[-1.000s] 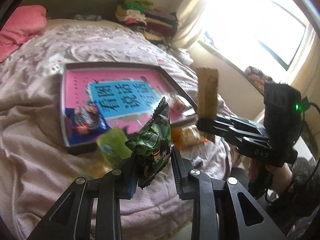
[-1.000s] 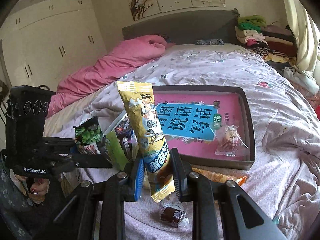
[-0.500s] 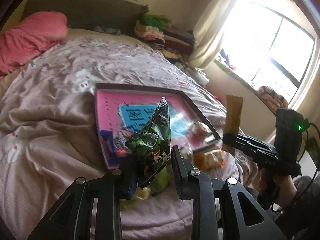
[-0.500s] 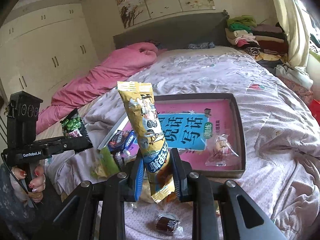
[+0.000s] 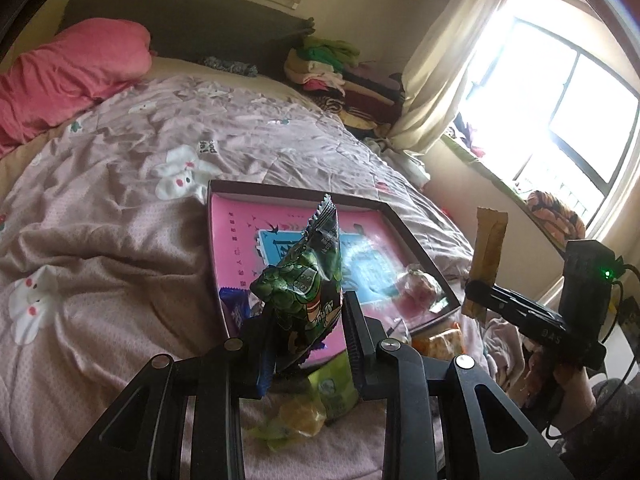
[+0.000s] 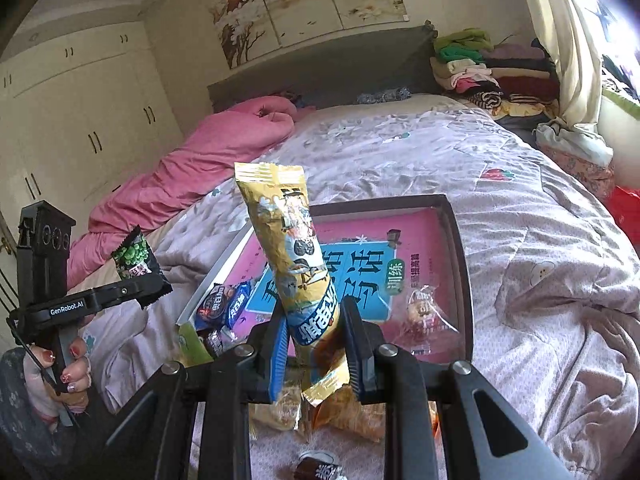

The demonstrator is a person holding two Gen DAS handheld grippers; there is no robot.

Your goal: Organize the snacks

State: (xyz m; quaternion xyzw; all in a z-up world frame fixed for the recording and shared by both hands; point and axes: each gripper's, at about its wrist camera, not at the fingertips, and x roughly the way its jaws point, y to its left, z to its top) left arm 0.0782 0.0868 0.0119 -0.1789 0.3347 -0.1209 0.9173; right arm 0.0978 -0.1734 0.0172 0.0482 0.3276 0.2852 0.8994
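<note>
My left gripper [image 5: 306, 334] is shut on a green pea snack packet [image 5: 304, 280] and holds it upright above the near edge of the tray [image 5: 416, 246]. It also shows in the right wrist view [image 6: 136, 258]. My right gripper [image 6: 316, 344] is shut on a long yellow snack packet [image 6: 288, 240], held upright in front of the tray [image 6: 460, 248]. The tray has a pink and blue bottom and holds a blue cookie packet [image 6: 224, 306] and a clear wrapped sweet [image 6: 424, 312].
The tray lies on a bed with a pale purple quilt [image 5: 100, 216]. Loose snacks lie on the quilt near the tray: a light green packet [image 5: 334, 386], orange packets [image 6: 352, 412], a dark wrapped sweet [image 6: 320, 470]. A pink duvet [image 6: 200, 168] and stacked clothes [image 6: 492, 76] lie behind.
Both grippers have risen and drawn back from the tray with their packets still held. The tray and loose snacks now look smaller and lower in both views.
</note>
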